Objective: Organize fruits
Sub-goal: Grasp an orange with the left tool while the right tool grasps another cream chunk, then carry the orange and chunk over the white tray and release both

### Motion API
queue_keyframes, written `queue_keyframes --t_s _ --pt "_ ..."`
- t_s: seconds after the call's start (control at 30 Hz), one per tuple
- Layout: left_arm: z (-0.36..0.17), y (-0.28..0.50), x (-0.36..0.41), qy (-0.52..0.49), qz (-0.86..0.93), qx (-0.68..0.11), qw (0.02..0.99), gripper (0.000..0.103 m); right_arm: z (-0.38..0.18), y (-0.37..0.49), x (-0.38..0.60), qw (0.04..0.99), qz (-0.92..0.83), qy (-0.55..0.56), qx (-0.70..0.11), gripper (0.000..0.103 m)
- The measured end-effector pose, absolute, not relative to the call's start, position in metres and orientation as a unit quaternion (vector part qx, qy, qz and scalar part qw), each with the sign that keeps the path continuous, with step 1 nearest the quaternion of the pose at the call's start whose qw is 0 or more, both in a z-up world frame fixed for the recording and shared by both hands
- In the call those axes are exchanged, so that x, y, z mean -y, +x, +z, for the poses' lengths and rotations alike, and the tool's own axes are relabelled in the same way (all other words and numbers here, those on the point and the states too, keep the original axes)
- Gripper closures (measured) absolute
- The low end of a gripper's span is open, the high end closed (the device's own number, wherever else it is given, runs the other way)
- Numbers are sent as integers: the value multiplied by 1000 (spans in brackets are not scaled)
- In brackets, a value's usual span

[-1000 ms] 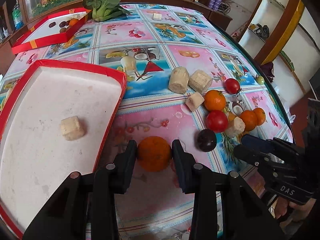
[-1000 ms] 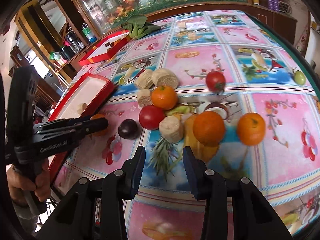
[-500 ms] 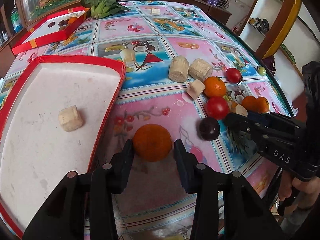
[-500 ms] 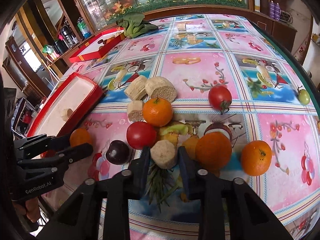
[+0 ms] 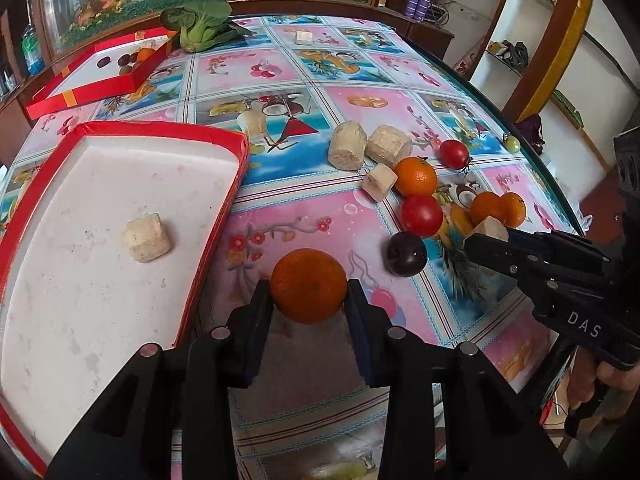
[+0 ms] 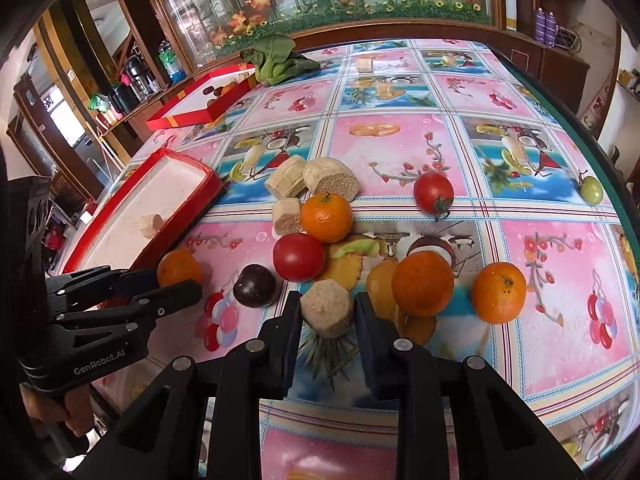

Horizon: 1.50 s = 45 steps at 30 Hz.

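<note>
On the left, a red-rimmed tray (image 5: 224, 200) with a white floor lies on the surface (image 5: 312, 208) and holds a single pale cut chunk (image 5: 147, 237), well inside its rim. Further back on the left a second red box (image 5: 100, 88) carries a few dark fruits and an orange one, with a leafy green vegetable (image 5: 204, 20) just beside its far corner.

Just right of the near tray, the left gripper (image 5: 308, 300) has its two fingers set against either side of an orange (image 5: 308, 285); the pads look to be touching the skin, and the fruit sits on the surface close to the tray's rim.

Next to the right lies a dark plum (image 5: 406, 254), then a red tomato (image 5: 421, 216), and beyond it another orange (image 5: 416, 176) with a small pale chunk (image 5: 380, 182) touching it. Two larger pale pieces (image 5: 370, 148) lie side by side behind these.

The right gripper (image 6: 328, 312) is narrowed around a pale cut piece (image 6: 327, 307), one finger on each side; contact looks likely on both sides. To its right sit two oranges (image 6: 460, 288) near one another, a second tomato (image 6: 433, 193) further back, and a small green fruit (image 6: 591, 189) near the surface's right edge
</note>
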<state>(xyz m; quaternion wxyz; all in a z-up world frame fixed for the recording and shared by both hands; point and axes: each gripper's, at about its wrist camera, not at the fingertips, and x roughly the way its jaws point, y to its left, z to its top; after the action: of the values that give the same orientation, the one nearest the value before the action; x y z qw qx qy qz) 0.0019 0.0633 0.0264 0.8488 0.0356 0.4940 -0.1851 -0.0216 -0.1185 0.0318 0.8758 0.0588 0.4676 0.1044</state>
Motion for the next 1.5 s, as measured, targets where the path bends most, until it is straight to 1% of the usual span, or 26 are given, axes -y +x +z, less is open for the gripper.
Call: queue_keyframes --t_s 0.57,1.5 --pt "47 -19 -67 79 -173 -479 857 69 43 -27 93 877 114 31 -465 76" --pt "58 -2 -125 55 -112 -473 872 69 63 7 19 871 179 -15 -457 76"
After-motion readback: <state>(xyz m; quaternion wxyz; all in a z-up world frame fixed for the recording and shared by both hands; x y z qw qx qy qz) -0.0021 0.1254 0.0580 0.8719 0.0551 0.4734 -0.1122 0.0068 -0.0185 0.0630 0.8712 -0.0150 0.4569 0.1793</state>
